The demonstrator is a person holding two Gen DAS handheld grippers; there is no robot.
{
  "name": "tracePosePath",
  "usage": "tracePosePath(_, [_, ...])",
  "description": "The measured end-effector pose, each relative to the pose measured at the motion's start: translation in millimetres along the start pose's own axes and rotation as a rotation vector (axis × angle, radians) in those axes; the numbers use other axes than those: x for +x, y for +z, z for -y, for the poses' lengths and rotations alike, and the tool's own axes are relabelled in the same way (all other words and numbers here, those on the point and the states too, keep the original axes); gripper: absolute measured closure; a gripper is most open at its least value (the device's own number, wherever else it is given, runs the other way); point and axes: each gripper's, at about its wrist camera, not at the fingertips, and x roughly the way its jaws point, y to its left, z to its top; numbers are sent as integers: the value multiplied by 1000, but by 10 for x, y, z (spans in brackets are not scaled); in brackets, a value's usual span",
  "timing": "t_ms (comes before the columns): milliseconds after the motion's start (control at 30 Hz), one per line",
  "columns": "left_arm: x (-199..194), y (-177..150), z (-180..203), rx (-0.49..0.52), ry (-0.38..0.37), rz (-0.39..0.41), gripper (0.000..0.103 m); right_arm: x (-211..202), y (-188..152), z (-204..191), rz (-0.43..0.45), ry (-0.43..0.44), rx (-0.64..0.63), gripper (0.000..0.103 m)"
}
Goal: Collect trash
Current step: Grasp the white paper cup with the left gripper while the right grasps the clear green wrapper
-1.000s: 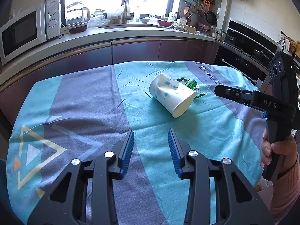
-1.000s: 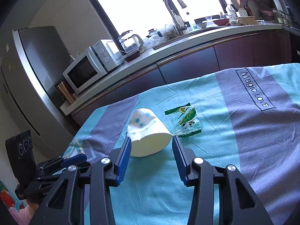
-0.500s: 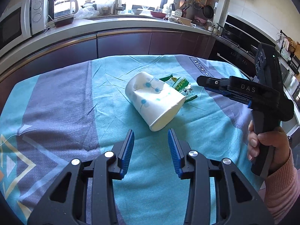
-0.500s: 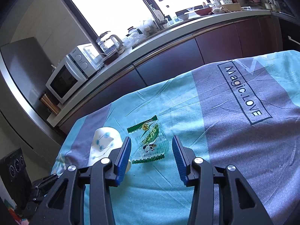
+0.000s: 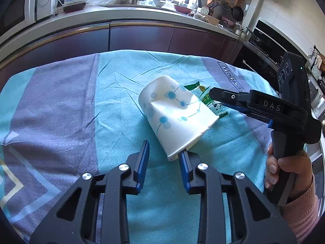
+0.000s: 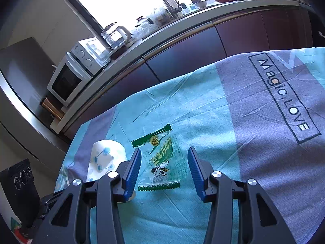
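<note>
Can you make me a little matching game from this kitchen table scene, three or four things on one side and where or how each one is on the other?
Things:
1. paper cup
2. snack wrapper
3. tablecloth
4. microwave

States:
A. printed "Magic.LOVE"
B. on the counter
C. dented, lying on its side
D. flat, green-edged, between open gripper fingers

Pairs: 1-C, 2-D, 3-A, 4-B

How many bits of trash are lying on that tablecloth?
2. A dented paper cup lies on its side, its rim at the left gripper. An empty snack wrapper lies flat just beside the cup, between the right gripper's fingers. More could lie outside both views.
</note>
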Motion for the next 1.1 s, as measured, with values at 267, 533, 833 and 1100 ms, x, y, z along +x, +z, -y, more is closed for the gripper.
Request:
tracePosePath(267, [-13,-27,-55,-2,15,11,94,14,-57,-31,-15,-2,-14,89])
tracePosePath(533, [-271,-115,-206,-10,46,47,98,-64,-147,-131,-4,18,-31,99])
tracePosePath(833, [-769,-323,-497,-33,81,113,99,-186,-333,-421,7,108,-52,100])
tracePosePath(1100, [-1208,-635,-793,-51,131,149,99,-194,-613,-754,-43,215,-77,100])
